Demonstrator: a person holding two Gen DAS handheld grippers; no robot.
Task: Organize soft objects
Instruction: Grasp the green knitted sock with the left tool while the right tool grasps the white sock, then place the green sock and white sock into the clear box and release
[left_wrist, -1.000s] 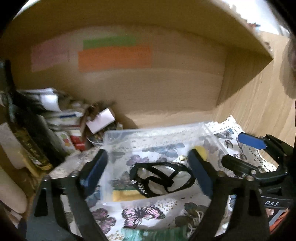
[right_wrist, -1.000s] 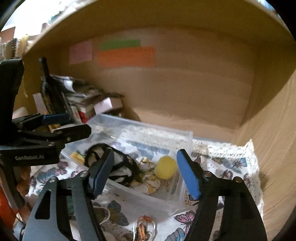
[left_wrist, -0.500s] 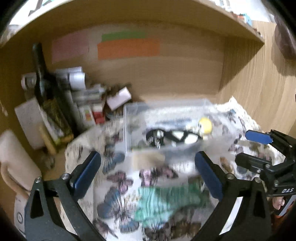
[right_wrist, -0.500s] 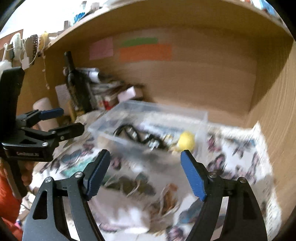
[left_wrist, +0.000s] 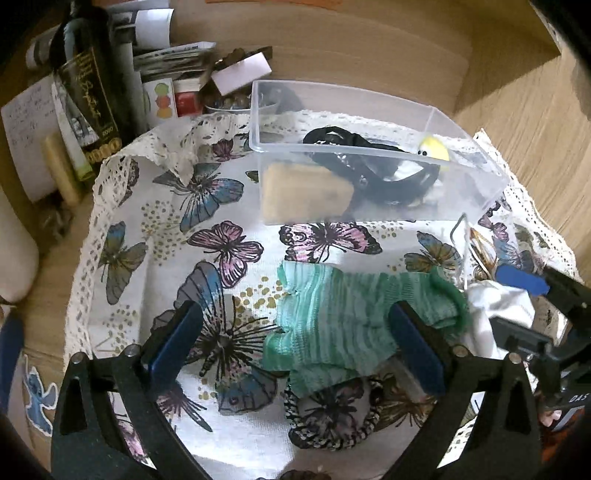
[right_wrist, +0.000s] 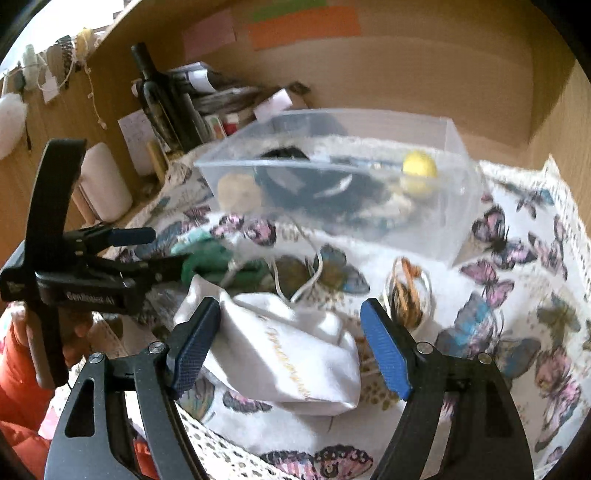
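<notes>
A clear plastic bin (left_wrist: 369, 107) (right_wrist: 454, 206) stands on a butterfly-print cloth (left_wrist: 147, 206) (right_wrist: 524, 295). It holds a black strap item (left_wrist: 354, 155), a tan sponge (left_wrist: 303, 192) and a yellow ball (right_wrist: 419, 168). A green knitted sock (left_wrist: 343, 321) (right_wrist: 207, 258) lies before the bin. My left gripper (left_wrist: 295, 339) is open above the sock's left part. A white drawstring pouch (right_wrist: 288, 350) (left_wrist: 495, 310) lies between the fingers of my open right gripper (right_wrist: 290, 349). A black-and-white scrunchie (left_wrist: 332, 421) lies near the left gripper. An orange hair tie (right_wrist: 406, 291) lies right of the pouch.
A dark wine bottle (left_wrist: 88, 85) (right_wrist: 155, 96), papers and small boxes (left_wrist: 177, 74) crowd the shelf's back left. Wooden walls (left_wrist: 524, 122) close the right side and back. A white roll (right_wrist: 103, 184) stands left of the cloth.
Both grippers have pulled back from the bin and tilted down toward the cloth. The sock, pouch and scrunchie have come into view under them. Both stay open.
</notes>
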